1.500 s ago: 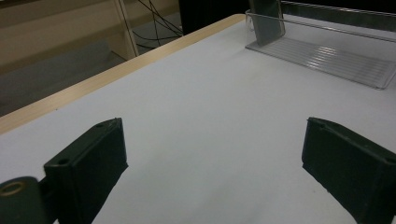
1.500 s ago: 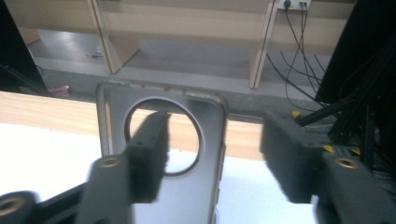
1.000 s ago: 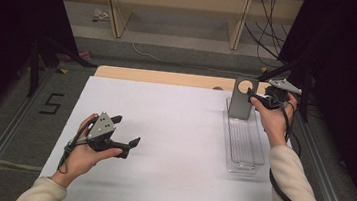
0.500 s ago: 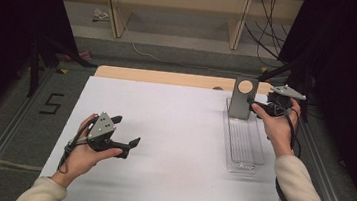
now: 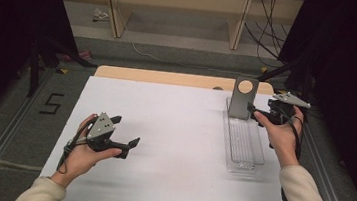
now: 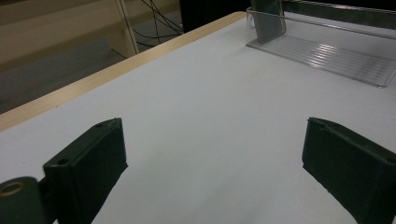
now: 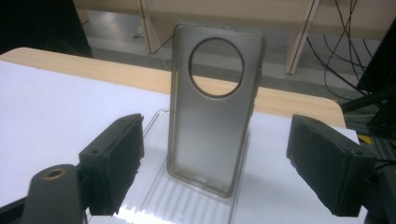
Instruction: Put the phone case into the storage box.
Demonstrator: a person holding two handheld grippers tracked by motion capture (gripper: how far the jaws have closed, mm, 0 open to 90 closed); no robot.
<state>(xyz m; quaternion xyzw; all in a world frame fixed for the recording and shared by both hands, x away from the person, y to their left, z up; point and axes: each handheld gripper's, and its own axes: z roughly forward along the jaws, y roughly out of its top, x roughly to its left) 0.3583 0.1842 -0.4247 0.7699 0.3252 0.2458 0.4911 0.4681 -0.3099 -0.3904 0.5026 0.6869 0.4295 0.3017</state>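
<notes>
Two grippers are at work over the white table top (image 5: 178,130). Nearest the person, the left gripper (image 5: 125,131) rests low over bare white surface at the left, jaws spread wide with nothing between them; in the left gripper view its own jaws frame only plain table. Farther out on the right, the right gripper (image 7: 215,163) is held just beside the phone case (image 7: 214,112), jaws also wide apart and not yet touching it. In the right gripper view the case sits squarely between the two jaws, a little beyond them.

That case is a smoky, translucent shell with a large round camera hole near its top. It stands upright at the far end of a clear ribbed tray (image 5: 244,147), leaning slightly back. It looks light and thin, probably flexible rubbery plastic, so a firm squeeze would likely bow its sides and a nudge could tip it over. Closing the jaws across its two long edges, low to mid-height below the hole, seems the safest hold. The tray itself looks light and slick and may slide on the smooth surface.

Beyond the white top runs a strip of bare wood (image 5: 169,78), then a grey floor, pale wooden shelf legs (image 5: 114,3) and loose black cables (image 5: 268,19), with dark curtains on both sides.
</notes>
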